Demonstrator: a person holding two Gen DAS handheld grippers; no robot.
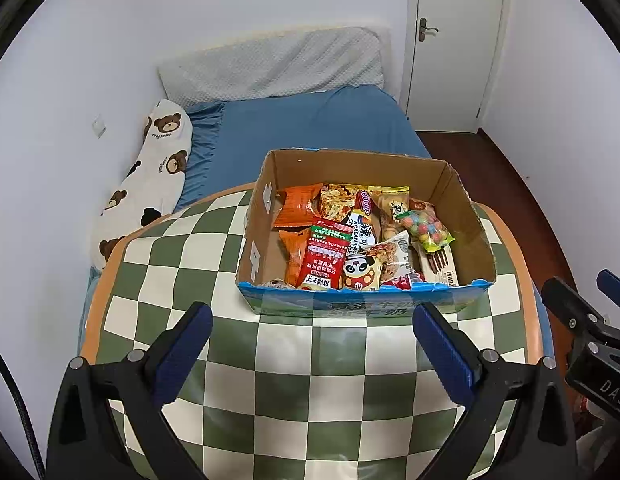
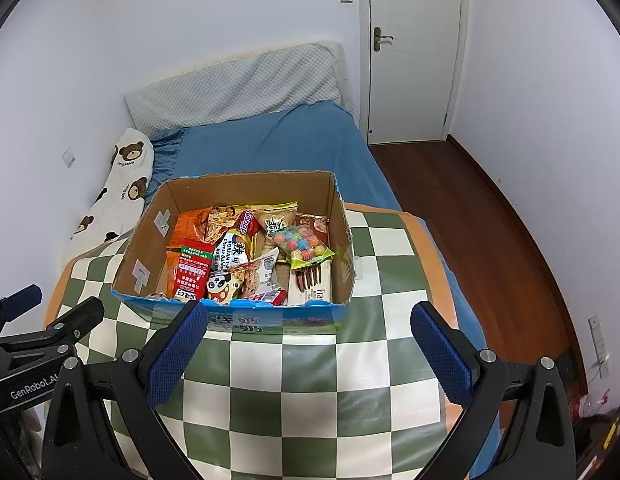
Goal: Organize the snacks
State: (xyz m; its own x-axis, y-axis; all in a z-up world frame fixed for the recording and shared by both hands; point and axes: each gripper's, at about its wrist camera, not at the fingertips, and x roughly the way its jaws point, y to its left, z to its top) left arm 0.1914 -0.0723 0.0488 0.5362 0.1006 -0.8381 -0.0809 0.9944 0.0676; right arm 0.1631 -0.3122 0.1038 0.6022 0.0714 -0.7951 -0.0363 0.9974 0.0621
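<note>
where print shows, korean packet (image 1: 360,236) sits in box (image 1: 466,216).

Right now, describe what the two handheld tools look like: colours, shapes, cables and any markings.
The left tool and the right tool match: black plastic frames with triangular cut-outs, silver rivets at the pivots, and two long fingers faced with ribbed dark-blue pads. A black cable runs beside the left one. Seen from the right wrist view, the left tool's body carries white "GenRobot.AI" lettering. No hands or sleeves show.
</note>
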